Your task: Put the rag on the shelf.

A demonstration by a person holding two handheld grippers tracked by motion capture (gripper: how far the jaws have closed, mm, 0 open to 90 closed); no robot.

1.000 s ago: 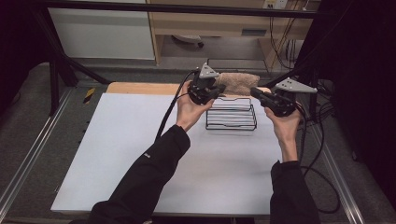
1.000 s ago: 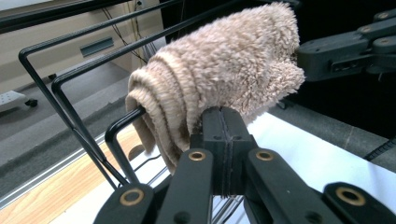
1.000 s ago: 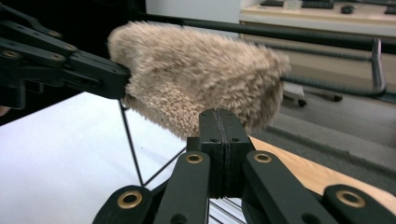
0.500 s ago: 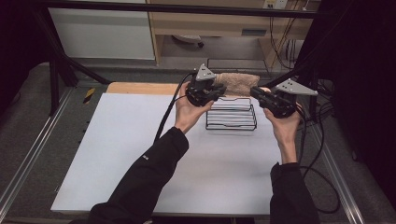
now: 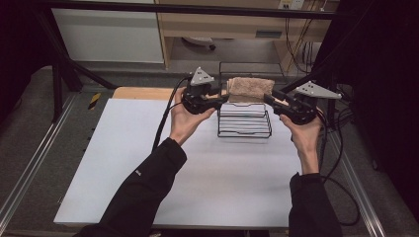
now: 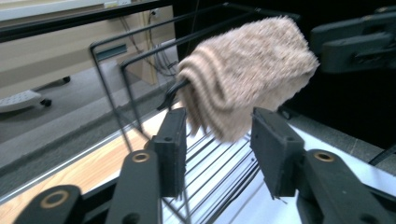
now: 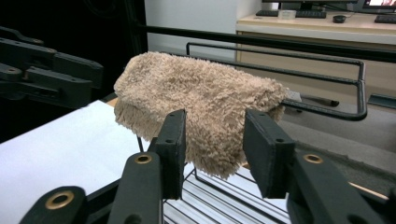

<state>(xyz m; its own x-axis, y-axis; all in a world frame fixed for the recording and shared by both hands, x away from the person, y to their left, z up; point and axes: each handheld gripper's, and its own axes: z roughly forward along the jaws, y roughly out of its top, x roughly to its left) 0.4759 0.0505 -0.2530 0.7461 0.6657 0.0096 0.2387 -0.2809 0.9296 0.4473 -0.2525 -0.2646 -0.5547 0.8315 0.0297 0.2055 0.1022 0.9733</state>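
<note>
A folded beige towel (image 5: 251, 89) hangs over the top rail of a black wire rack (image 5: 244, 126) at the back of the white table. My left gripper (image 5: 223, 98) is at the towel's left end and my right gripper (image 5: 270, 98) at its right end, both pointing inward. Both pairs of jaws have just been opening. In the left gripper view the towel (image 6: 247, 79) hangs just beyond my left gripper (image 6: 219, 126), whose pads stand apart from it. In the right gripper view my right gripper (image 7: 212, 130) is spread the same way in front of the towel (image 7: 196, 93), not pressing it.
The white table sheet (image 5: 148, 163) stretches in front of and to the left of the rack. A wooden board edge (image 5: 143, 93) lies behind it. Black frame bars (image 5: 197, 9) cross the back, and cables (image 5: 341, 163) trail on the right.
Both grippers' jaws have opened and let go of the towel, which stays draped on the rack rail. The left hand has drawn back a little to the left.
</note>
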